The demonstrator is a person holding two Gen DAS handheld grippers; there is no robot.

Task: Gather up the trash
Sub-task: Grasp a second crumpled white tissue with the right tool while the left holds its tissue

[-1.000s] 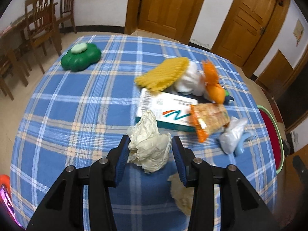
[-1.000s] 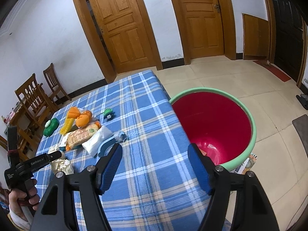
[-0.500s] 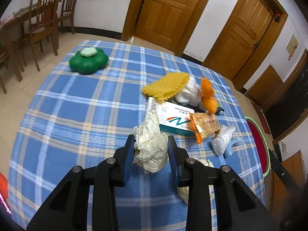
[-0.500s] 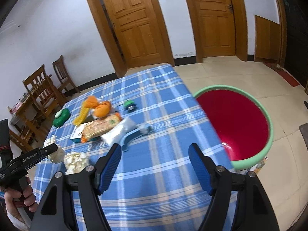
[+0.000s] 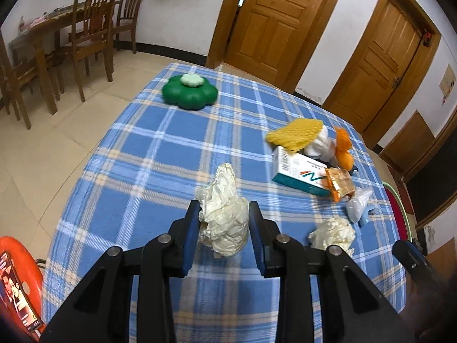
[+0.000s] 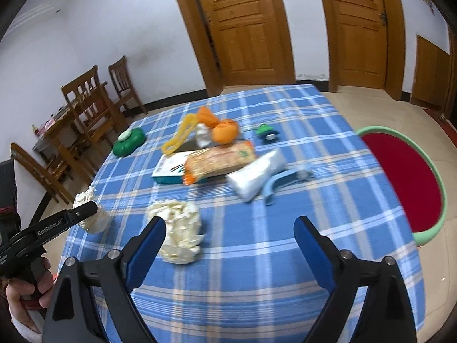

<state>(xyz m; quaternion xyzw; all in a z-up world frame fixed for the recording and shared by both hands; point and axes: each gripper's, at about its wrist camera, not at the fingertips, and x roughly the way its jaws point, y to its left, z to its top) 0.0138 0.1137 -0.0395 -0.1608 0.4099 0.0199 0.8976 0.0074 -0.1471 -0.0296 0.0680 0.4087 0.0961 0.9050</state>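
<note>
Mostly crinkled paper wad [image 5: 224, 217], checked woven tablecloth [image 5: 160, 154]

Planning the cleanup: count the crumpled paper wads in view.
2. One crumpled paper wad is clamped in the left gripper; the other wad lies on the tablecloth beside the opening right gripper.

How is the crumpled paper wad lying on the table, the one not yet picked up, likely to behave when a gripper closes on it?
The loose wad is creased and puffy, so it will probably squash rather than resist. It looks light for its bulk: the similar wad in the left gripper holds its shape, pinched only at its base. Its ragged surface should not slip or roll.
</note>
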